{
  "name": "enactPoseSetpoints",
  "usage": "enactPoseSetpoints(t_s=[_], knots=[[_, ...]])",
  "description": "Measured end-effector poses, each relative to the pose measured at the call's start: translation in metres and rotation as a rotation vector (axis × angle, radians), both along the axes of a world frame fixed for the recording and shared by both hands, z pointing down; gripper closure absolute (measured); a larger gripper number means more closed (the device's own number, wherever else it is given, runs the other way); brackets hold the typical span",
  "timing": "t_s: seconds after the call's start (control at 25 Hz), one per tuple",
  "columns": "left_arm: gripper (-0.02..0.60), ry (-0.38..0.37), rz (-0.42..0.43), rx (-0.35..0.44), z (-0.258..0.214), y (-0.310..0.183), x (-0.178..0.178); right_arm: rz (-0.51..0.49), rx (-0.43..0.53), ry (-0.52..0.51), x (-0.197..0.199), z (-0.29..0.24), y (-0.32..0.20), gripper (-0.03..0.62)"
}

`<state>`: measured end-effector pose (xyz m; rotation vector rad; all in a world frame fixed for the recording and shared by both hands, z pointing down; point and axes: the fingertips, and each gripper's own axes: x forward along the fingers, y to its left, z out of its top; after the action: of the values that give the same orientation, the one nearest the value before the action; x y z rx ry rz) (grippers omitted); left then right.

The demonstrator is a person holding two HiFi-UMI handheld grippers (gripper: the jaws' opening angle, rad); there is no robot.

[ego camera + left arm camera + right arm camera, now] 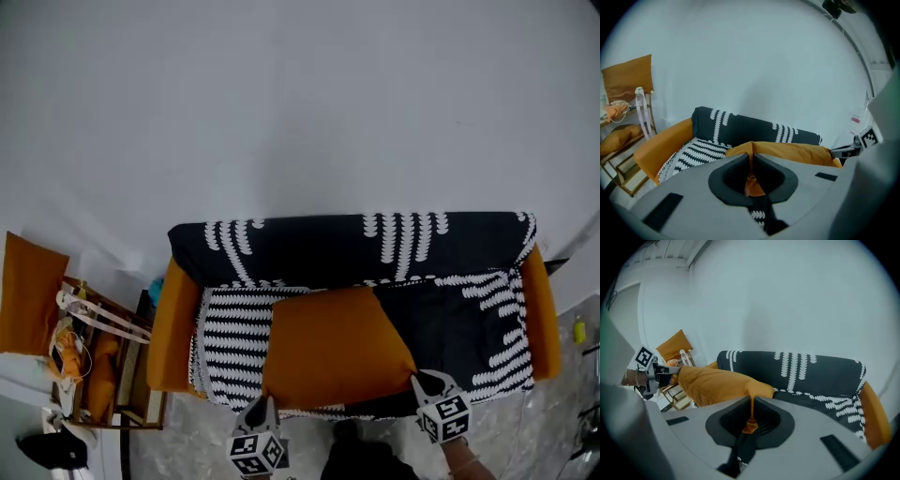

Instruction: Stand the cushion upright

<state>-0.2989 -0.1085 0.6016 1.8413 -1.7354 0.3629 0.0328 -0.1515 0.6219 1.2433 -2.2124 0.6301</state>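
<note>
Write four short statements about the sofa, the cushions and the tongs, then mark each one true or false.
1. The left tongs and the right tongs are each shut on a corner of the orange cushion. True.
2. A second cushion, also orange, stands to the left of the sofa. True.
3. The sofa cover is plain white. False: it is black with a white pattern.
4. The orange cushion lies on the floor. False: it is over the sofa seat.

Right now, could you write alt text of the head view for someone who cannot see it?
From above, the left gripper and the right gripper each pinch a near corner of an orange cushion over a black-and-white patterned sofa. A cluttered wooden shelf stands at left.
</note>
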Motion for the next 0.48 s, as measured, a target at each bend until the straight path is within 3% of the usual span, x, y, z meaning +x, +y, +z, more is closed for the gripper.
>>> enactPoseSetpoints(t_s=[0.48], knots=[[0.538,0.001,0.106,0.076,-0.05,-0.075,-0.018,0.115,0.094,0.015,-0.013,-0.051,-0.075,0.566]])
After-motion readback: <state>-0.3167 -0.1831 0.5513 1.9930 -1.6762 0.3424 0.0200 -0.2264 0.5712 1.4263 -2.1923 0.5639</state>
